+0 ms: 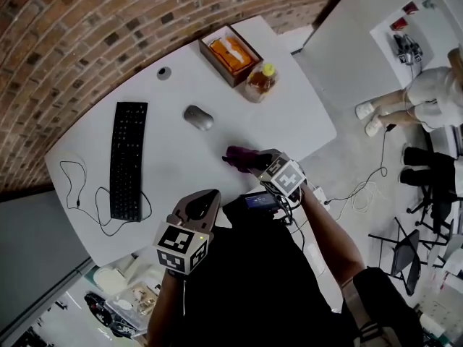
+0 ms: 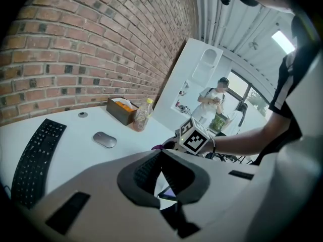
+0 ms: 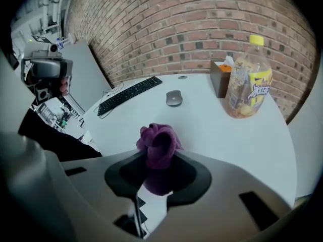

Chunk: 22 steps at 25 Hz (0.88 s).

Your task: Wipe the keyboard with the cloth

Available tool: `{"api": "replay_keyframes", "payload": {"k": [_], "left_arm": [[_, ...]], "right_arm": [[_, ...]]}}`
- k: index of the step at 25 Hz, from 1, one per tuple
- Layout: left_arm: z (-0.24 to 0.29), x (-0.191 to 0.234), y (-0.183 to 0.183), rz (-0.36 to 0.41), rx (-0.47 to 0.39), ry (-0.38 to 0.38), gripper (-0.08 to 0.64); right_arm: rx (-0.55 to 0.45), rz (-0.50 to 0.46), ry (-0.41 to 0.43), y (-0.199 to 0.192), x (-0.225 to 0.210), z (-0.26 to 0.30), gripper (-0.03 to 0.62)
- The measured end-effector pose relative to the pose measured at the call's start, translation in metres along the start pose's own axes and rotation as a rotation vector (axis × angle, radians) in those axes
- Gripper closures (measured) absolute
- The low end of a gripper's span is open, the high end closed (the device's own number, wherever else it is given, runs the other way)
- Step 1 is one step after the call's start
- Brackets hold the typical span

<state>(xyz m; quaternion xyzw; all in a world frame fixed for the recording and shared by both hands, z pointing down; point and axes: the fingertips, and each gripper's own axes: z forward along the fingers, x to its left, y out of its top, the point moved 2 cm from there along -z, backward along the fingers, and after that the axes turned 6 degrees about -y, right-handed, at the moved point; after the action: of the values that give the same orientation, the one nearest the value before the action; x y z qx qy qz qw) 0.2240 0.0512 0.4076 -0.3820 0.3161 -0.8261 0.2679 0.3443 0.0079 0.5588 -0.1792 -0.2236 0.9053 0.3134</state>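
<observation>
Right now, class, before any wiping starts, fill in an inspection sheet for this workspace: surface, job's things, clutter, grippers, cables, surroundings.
Surface: white table, no spills seen.
Job's things: black keyboard at the table's left, untouched; purple cloth bunched in the right gripper.
Clutter: grey mouse, bottle, brown box, small round disc.
Grippers: right gripper shut on the cloth near the table's front edge; left gripper jaws together, empty.
Cables: keyboard cable loops on the table; another cable lies on the floor.
Surroundings: brick wall; a person standing at the right; chairs.
</observation>
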Motion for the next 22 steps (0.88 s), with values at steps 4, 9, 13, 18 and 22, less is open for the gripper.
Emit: {"api": "replay_keyframes", "payload": {"k": [4,9,13,18,22], "left_arm": [[0.001,0.002,-0.005,-0.028,0.01,0.017,0.546],[0.001,0.003,-0.011,-0.049,0.021,0.027,0.546],[0.0,0.005,-0.015,-0.061,0.022,0.034,0.546],[0.0,0.005,-0.018,-0.063,0.018,0.038,0.546],[-0.001,0.004,-0.018,-0.059,0.016,0.038,0.546]], "right_arm": [[0.024,-0.004,-0.002,-0.007,-0.008,0.012,0.483],[0.053,-0.003,-0.015,-0.012,-0.014,0.027,0.48],[0.077,-0.004,-0.013,-0.017,-0.014,0.035,0.479],[0.068,-0.011,-0.02,-0.016,-0.014,0.035,0.477],[0.054,0.002,-0.034,-0.015,-0.015,0.032,0.476]]}}
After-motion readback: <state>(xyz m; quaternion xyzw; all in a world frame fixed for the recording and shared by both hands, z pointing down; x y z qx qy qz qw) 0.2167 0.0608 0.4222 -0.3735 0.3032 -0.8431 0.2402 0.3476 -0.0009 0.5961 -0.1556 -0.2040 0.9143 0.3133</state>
